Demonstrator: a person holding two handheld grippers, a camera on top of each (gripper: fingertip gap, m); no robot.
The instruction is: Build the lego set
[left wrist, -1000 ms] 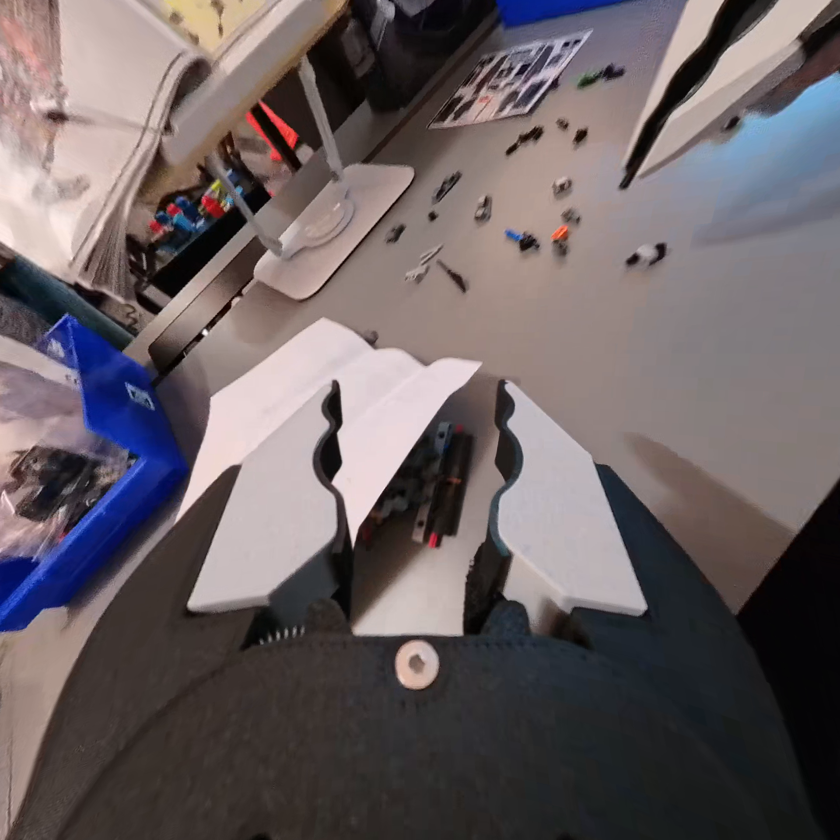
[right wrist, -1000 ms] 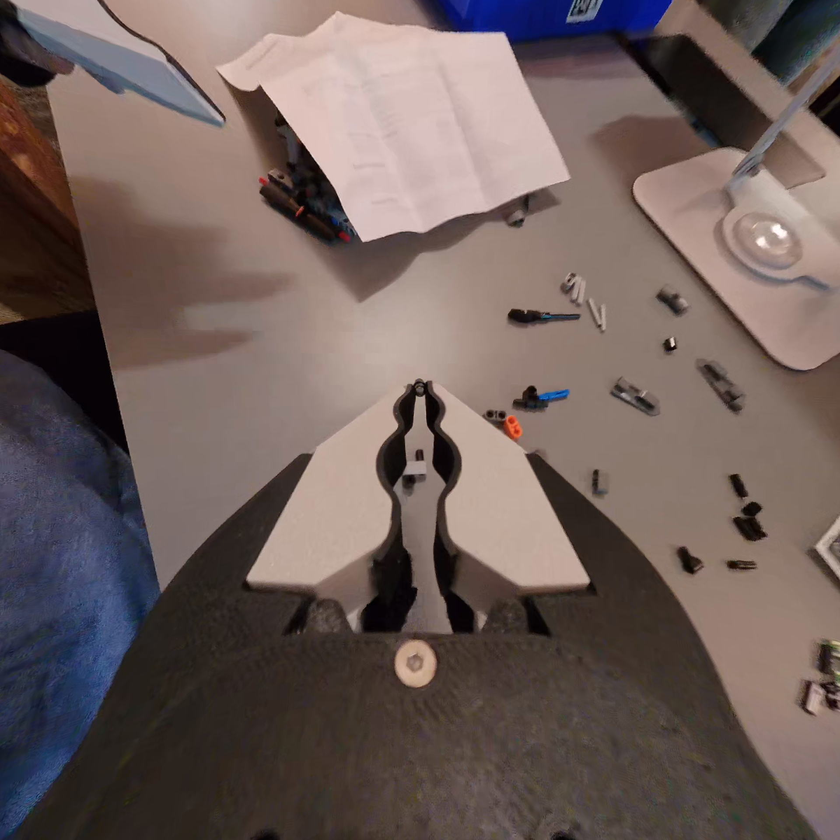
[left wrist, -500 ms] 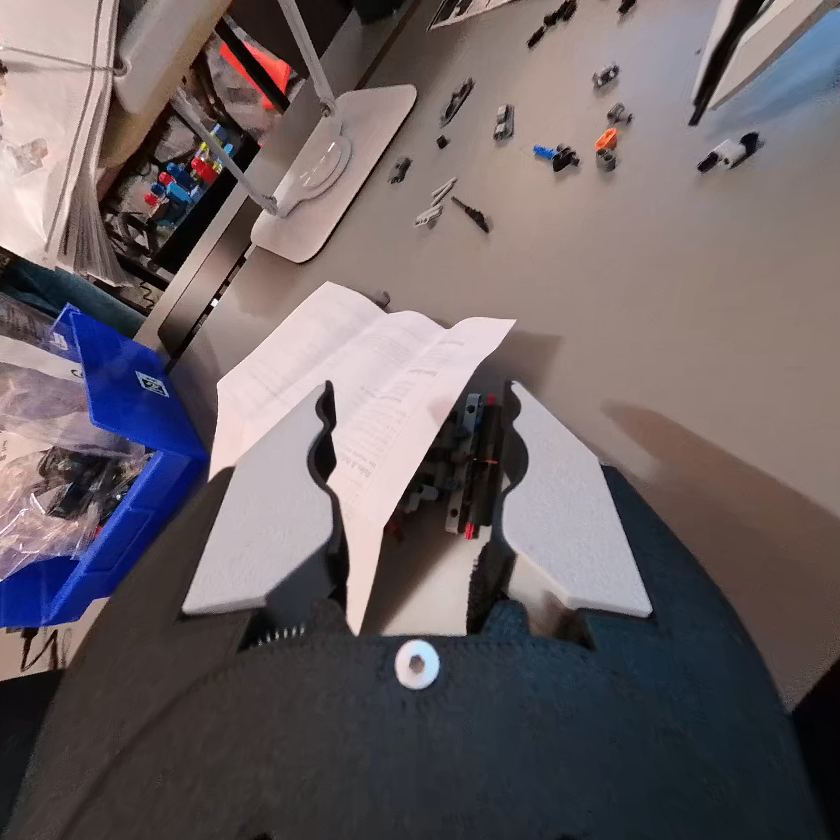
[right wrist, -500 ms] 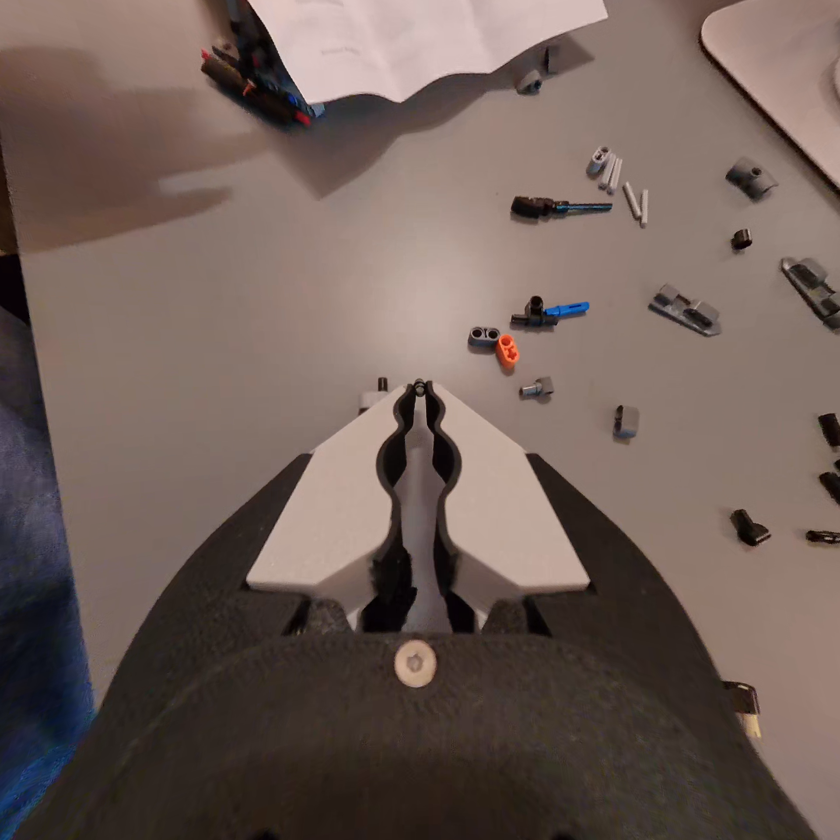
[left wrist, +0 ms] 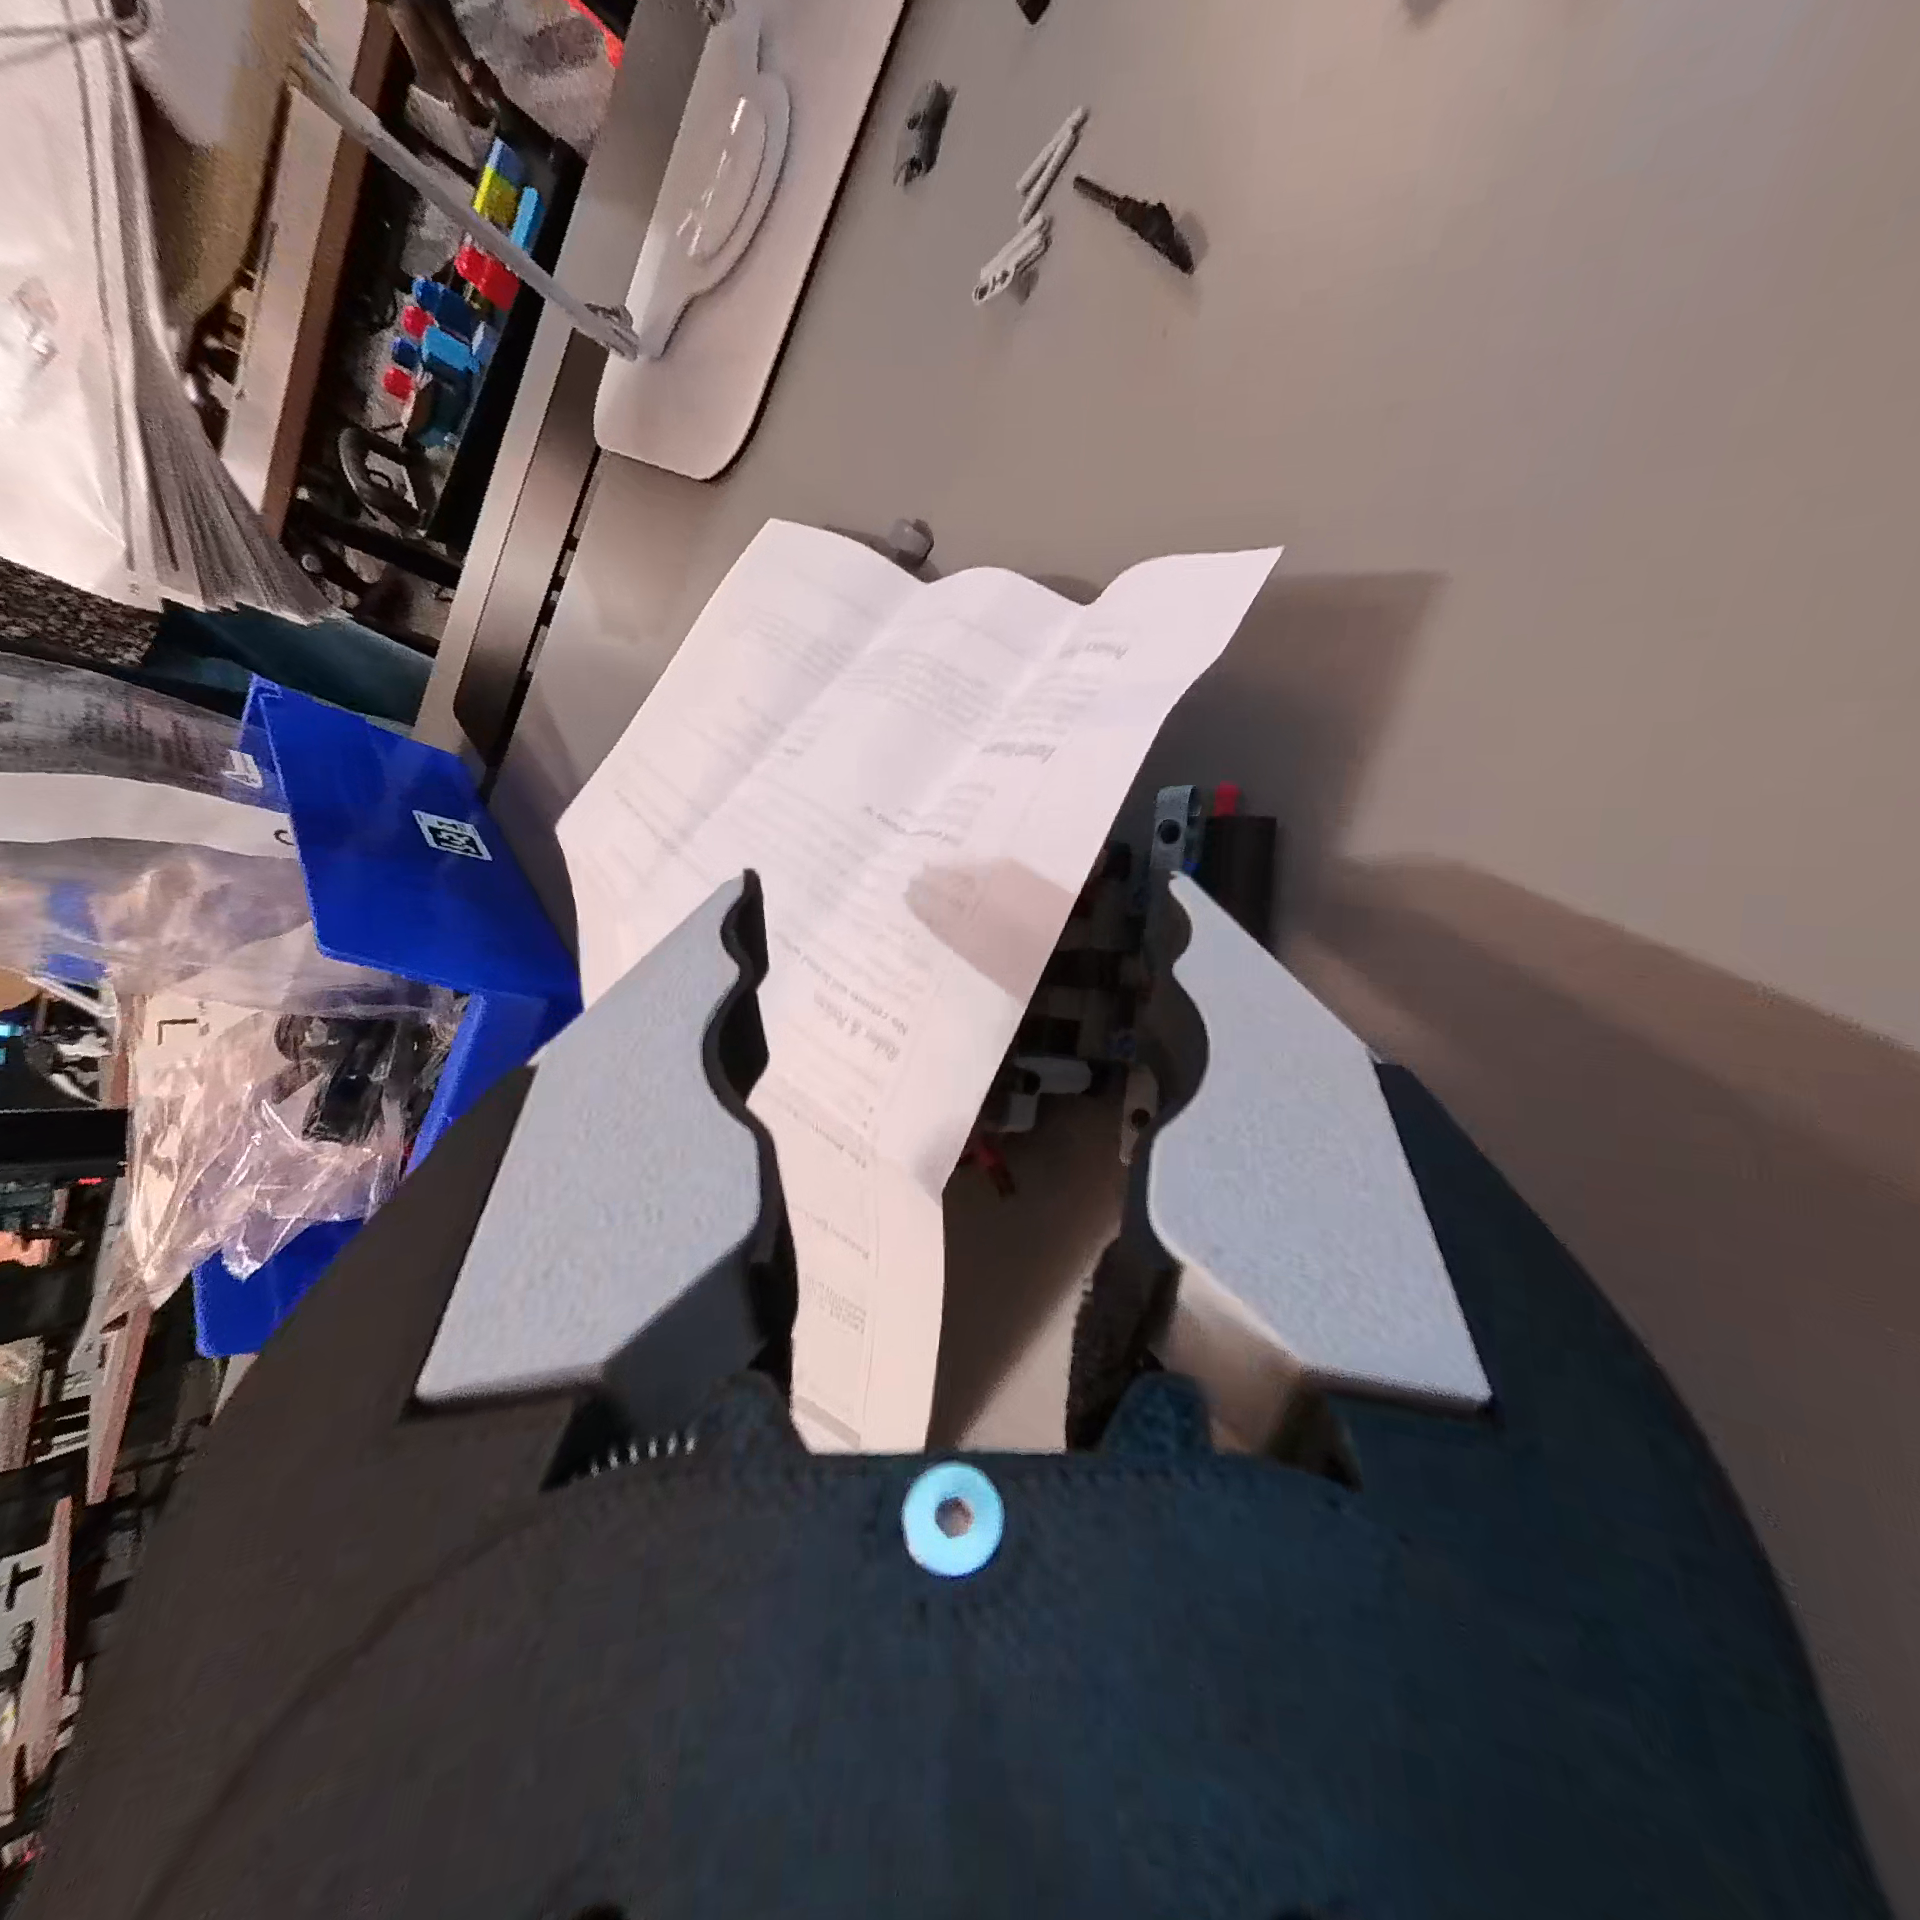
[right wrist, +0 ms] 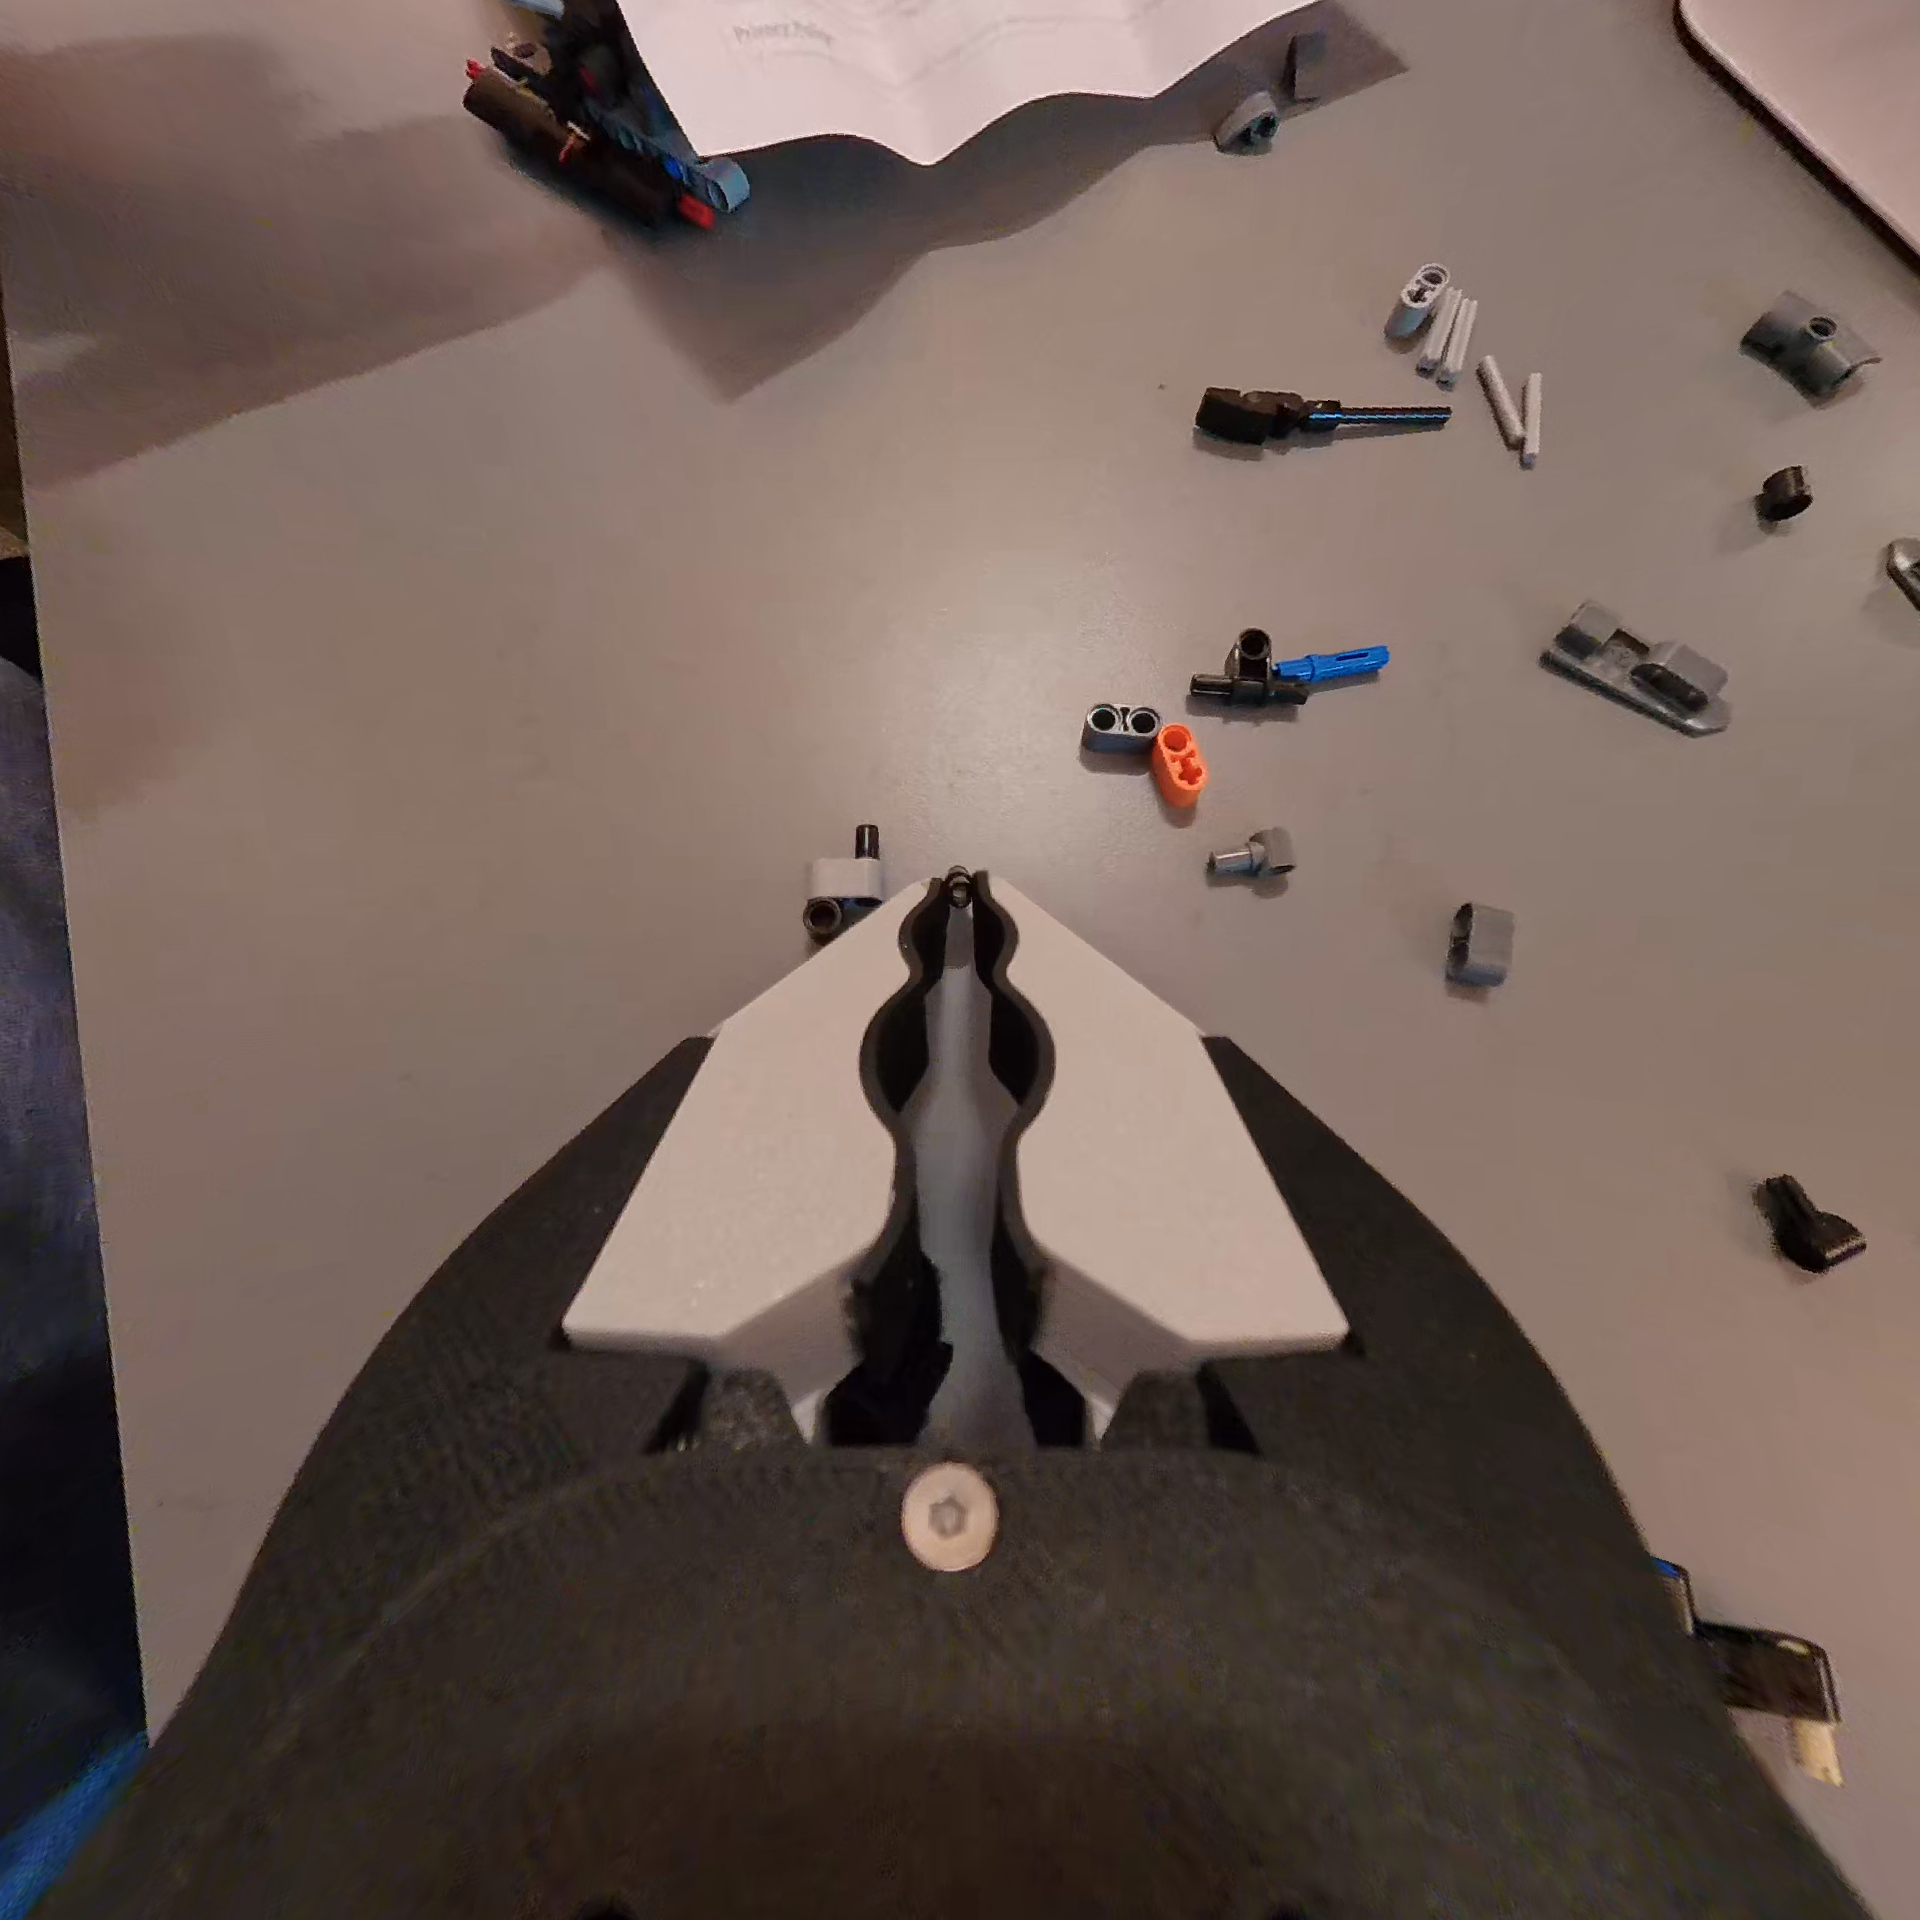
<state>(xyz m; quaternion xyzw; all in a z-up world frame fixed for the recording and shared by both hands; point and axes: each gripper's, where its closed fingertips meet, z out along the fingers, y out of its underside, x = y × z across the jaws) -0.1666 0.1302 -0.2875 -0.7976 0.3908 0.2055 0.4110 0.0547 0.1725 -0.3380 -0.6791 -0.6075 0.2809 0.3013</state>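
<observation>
A partly built black and grey lego assembly [left wrist: 1174,842] lies on the grey table, half hidden under a white folded paper sheet [left wrist: 914,727]. My left gripper [left wrist: 961,883] is open, its fingers on either side of the paper edge and the assembly. The assembly [right wrist: 592,135] and paper [right wrist: 935,62] also show at the top of the right wrist view. My right gripper [right wrist: 958,883] is shut on a tiny black pin at its tips, low over the table. A light grey piece with black pins [right wrist: 844,883] lies just left of the tips.
Loose pieces lie to the right: an orange connector [right wrist: 1181,764], a dark grey two-hole piece [right wrist: 1120,727], a black piece with a blue pin [right wrist: 1278,670], grey pins [right wrist: 1455,332]. A blue bin [left wrist: 395,883] with plastic bags and a lamp base [left wrist: 707,260] stand left. There is about 25 cm between the tips of the two grippers.
My left gripper has moved closer over the paper and assembly, still open. My right gripper has moved forward over the table, staying shut on the pin; the light grey piece now lies beside its tips.
</observation>
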